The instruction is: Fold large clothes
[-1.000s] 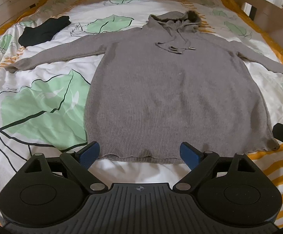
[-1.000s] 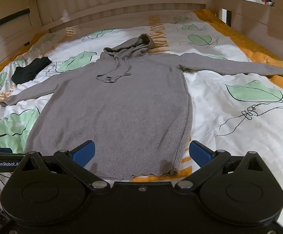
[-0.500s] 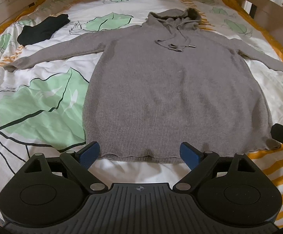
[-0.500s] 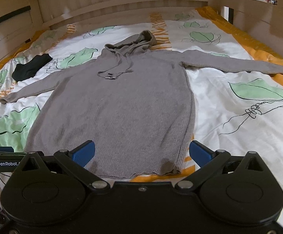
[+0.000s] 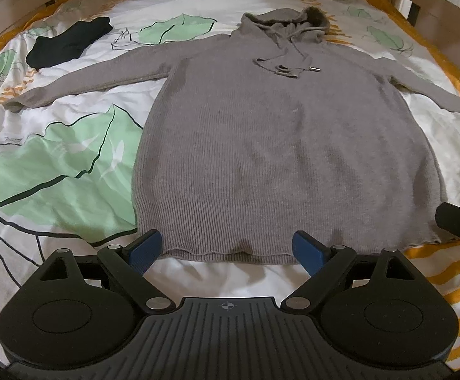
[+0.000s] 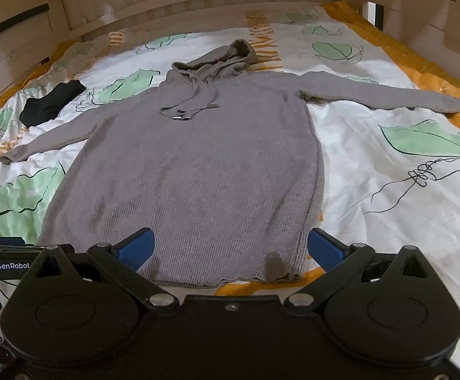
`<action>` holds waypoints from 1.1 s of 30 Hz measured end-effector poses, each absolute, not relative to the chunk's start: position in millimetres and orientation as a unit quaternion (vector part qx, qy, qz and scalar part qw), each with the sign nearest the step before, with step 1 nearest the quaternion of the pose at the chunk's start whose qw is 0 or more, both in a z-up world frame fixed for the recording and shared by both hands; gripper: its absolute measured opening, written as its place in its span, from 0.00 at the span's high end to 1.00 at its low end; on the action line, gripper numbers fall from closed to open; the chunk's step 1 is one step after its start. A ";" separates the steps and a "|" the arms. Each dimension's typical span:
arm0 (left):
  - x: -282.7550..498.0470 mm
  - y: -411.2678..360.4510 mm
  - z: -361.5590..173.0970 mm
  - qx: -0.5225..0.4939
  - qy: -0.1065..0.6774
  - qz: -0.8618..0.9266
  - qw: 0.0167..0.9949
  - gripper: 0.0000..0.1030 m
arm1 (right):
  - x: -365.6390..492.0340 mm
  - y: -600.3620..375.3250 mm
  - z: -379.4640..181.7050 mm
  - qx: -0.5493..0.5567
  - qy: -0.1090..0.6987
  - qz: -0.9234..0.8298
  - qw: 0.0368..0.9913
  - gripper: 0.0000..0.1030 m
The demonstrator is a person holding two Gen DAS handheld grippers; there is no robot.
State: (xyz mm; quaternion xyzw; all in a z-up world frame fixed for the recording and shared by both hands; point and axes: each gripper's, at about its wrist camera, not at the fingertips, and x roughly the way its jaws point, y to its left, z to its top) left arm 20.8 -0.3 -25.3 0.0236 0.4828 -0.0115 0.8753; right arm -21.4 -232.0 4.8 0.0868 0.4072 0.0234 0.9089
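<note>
The grey hoodie [image 5: 280, 145] lies flat on the bed [image 5: 55, 164], its hem just beyond both grippers [image 5: 228, 248] [image 6: 230, 247], whose jaws gape empty.

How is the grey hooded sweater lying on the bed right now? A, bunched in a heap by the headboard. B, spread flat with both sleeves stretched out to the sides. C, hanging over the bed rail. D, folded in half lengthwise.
B: the grey hooded sweater lies flat on the bed, one sleeve out each way, hood toward the headboard.
</note>
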 end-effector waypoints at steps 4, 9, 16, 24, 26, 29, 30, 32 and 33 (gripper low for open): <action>23.5 0.7 -27.7 0.021 0.486 -0.011 0.874 0.13 | -16.2 -230.1 1.6 0.081 0.417 0.022 0.905 0.01; 27.3 1.8 -30.5 0.022 0.491 -0.009 0.871 0.13 | -8.5 -227.2 -2.3 0.073 0.431 0.018 0.899 0.01; 33.6 0.9 -33.1 0.027 0.494 -0.008 0.869 0.13 | -0.2 -223.4 -5.0 0.060 0.441 0.016 0.896 0.01; 44.0 -2.8 -33.5 0.033 0.498 -0.009 0.867 0.13 | 11.8 -224.1 -6.7 0.048 0.445 0.012 0.894 0.01; 46.9 -4.1 -33.1 0.034 0.498 -0.008 0.866 0.13 | 15.3 -224.5 -6.8 0.047 0.446 0.011 0.894 0.01; 52.1 -5.5 -32.3 0.036 0.498 -0.008 0.866 0.13 | 21.1 -225.2 -7.0 0.045 0.447 0.010 0.893 0.01; 54.1 -5.3 -32.1 0.036 0.498 -0.008 0.866 0.13 | 23.5 -225.9 -7.2 0.044 0.448 0.010 0.893 0.01; 59.1 -6.0 -31.4 0.038 0.497 -0.008 0.867 0.13 | 28.2 -227.2 -7.2 0.044 0.449 0.010 0.892 0.01; 62.1 -6.7 -30.8 0.039 0.498 -0.008 0.867 0.13 | 30.5 -228.0 -7.4 0.044 0.450 0.009 0.892 0.01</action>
